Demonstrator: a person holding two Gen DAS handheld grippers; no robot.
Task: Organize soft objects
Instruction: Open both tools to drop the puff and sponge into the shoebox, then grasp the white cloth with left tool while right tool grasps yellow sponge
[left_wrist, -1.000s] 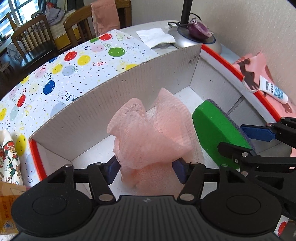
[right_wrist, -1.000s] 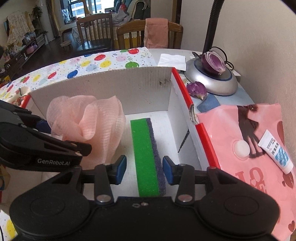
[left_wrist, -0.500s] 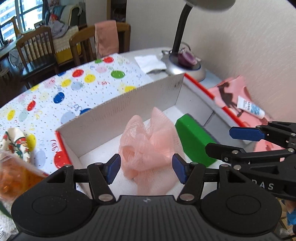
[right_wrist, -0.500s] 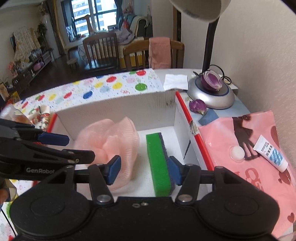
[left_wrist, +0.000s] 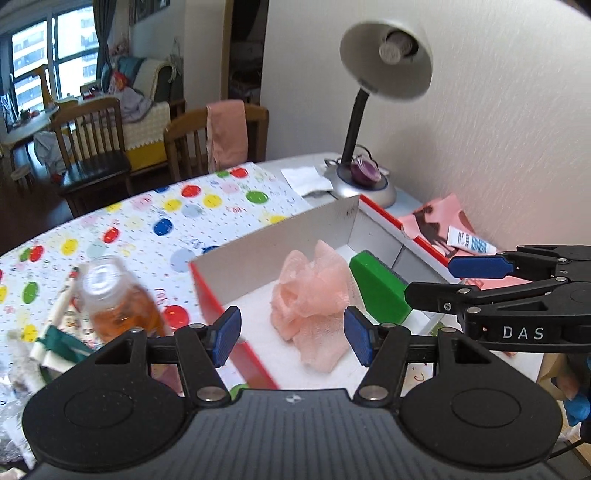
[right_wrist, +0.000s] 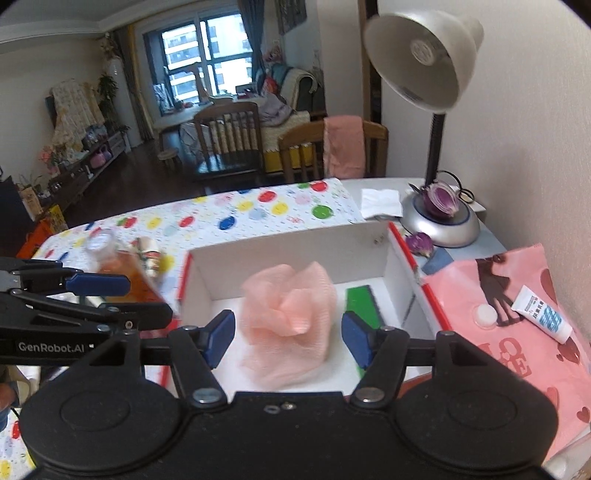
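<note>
Left wrist view: left gripper (left_wrist: 291, 334) and right gripper (right_wrist: 287, 339), jaws spread and empty, hover above the box (left_wrist: 280, 236); mesh puff (left_wrist: 314, 295) and sponge (left_wrist: 380, 288) lie inside, apparently deposited.

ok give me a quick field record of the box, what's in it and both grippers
box: white cardboard box with red edges, open top
inside: pink mesh pouf; green sponge on edge, to its right
left gripper: open, empty, above box
right gripper: jaws just been opening, nothing between them
beside box: orange bottle, pink bag with tube
</note>
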